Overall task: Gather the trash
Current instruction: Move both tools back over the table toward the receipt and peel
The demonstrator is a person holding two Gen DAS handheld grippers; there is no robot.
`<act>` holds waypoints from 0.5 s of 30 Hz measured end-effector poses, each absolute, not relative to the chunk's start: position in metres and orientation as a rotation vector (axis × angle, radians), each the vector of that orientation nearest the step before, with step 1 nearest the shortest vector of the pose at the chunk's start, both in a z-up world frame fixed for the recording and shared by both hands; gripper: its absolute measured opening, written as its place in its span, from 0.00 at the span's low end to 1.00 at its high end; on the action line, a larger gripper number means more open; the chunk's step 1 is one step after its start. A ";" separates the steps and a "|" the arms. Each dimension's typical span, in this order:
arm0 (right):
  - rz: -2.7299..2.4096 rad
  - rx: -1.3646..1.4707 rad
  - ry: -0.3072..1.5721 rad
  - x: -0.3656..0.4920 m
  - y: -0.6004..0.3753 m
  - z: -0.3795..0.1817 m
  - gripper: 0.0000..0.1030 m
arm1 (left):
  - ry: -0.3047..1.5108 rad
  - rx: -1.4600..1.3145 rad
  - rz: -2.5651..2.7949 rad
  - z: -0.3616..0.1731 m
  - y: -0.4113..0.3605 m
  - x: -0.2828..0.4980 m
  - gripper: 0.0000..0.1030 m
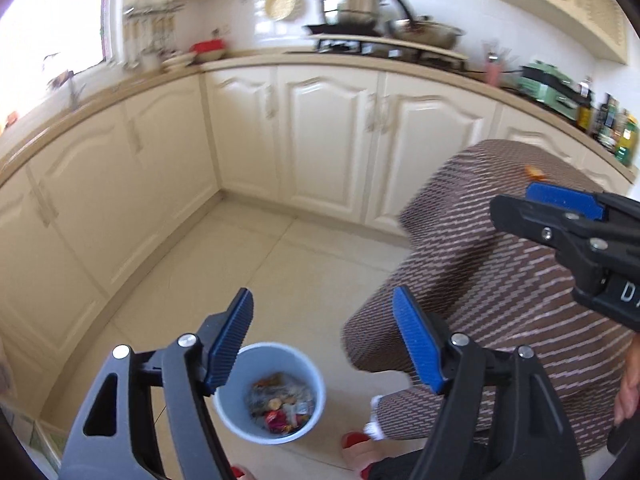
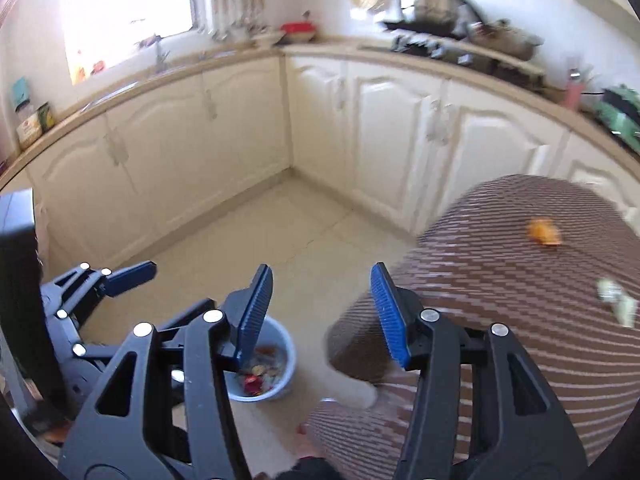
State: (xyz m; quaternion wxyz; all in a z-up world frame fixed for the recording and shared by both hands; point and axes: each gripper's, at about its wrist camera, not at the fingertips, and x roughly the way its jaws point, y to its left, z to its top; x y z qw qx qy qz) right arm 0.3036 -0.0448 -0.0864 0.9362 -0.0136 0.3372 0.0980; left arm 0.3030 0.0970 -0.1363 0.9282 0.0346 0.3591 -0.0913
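Observation:
A light blue bin [image 1: 276, 390] stands on the tiled floor with several wrappers inside; it also shows in the right wrist view [image 2: 272, 364]. A brown striped table [image 1: 500, 280] stands to its right. An orange scrap [image 2: 543, 232] and a pale crumpled scrap [image 2: 618, 302] lie on the table top; the orange scrap also shows in the left wrist view [image 1: 534, 172]. My left gripper [image 1: 324, 340] is open and empty above the bin. My right gripper [image 2: 322, 316] is open and empty, held between the bin and the table edge.
Cream cabinets [image 1: 328, 136] run along two walls under a beige counter [image 1: 240, 65]. Pots sit on a stove [image 1: 360, 40] at the back, bottles [image 1: 608, 124] at the right. The person's feet in red slippers [image 1: 354, 440] are by the table.

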 end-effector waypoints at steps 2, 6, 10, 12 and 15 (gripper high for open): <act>0.136 -0.032 0.659 0.291 -0.081 -0.075 0.51 | 0.728 0.097 -0.216 -0.124 0.072 0.301 0.69; 0.006 -0.028 0.636 0.273 -0.153 -0.066 0.53 | 0.713 0.122 -0.293 -0.101 0.021 0.298 0.72; -0.119 -0.039 0.668 0.263 -0.218 -0.071 0.56 | 0.710 0.166 -0.332 -0.090 -0.028 0.300 0.74; -0.148 -0.045 0.712 0.263 -0.246 -0.080 0.56 | 0.713 0.182 -0.358 -0.088 -0.047 0.300 0.74; -0.168 -0.060 0.760 0.268 -0.272 -0.092 0.56 | 0.736 0.200 -0.401 -0.090 -0.075 0.307 0.74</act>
